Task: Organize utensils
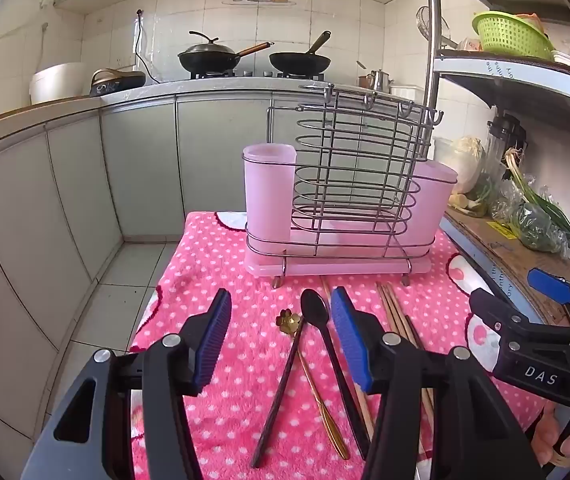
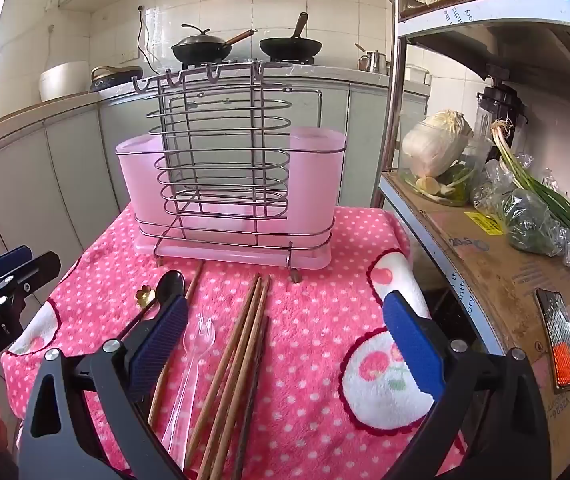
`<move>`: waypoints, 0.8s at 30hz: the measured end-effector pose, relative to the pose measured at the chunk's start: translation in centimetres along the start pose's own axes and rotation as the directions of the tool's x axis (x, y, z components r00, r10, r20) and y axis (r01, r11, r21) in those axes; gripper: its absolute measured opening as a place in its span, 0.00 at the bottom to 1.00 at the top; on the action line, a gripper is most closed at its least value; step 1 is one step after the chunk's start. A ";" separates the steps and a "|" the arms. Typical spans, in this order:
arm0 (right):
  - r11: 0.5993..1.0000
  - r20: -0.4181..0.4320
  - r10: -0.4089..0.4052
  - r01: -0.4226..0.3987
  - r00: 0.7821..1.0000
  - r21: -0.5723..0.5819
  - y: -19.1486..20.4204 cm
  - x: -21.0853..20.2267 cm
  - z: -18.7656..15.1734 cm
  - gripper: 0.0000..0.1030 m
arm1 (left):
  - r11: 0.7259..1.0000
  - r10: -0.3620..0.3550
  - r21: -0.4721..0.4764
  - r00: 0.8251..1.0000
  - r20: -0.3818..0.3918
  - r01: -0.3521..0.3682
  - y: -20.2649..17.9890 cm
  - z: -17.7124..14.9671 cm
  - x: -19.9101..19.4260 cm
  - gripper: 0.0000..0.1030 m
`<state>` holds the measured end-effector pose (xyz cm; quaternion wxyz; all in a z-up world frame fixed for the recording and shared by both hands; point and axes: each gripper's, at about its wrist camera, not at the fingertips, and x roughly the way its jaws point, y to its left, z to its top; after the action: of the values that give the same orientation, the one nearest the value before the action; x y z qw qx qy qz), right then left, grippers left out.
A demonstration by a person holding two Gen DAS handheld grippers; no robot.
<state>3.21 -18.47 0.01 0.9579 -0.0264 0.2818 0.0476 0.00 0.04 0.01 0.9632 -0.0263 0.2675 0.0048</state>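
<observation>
utensils lay ahead of both tools, left tool and right tool spread wide, empty, ready for picking up brown wooden chopsticks.

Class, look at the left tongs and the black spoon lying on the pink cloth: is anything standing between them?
Nothing visible does. The left tongs are open above the cloth, and the black spoon lies in plain sight between the two fingers. A gold flower-ended utensil and a dark chopstick lie right beside it, not over its bowl.
</observation>
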 end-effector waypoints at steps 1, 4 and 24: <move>1.000 0.004 0.000 0.000 1.000 0.000 0.0 0.0 0.0 0.96 | 1.000 -0.001 0.000 1.000 0.002 0.001 0.0 0.0 0.0 0.50; 1.000 0.005 0.001 -0.001 1.000 0.002 -0.1 0.0 0.0 0.96 | 1.000 -0.002 -0.001 1.000 -0.002 0.002 0.1 0.0 0.1 0.50; 1.000 0.014 0.008 -0.008 1.000 0.003 -0.1 -0.4 0.4 0.96 | 1.000 -0.001 0.008 1.000 0.021 0.001 -0.2 0.4 -0.9 0.50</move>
<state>3.07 -18.60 0.55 0.9598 -0.0236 0.2751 0.0512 -0.51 -0.12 0.84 0.9661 -0.0227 0.2571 0.0035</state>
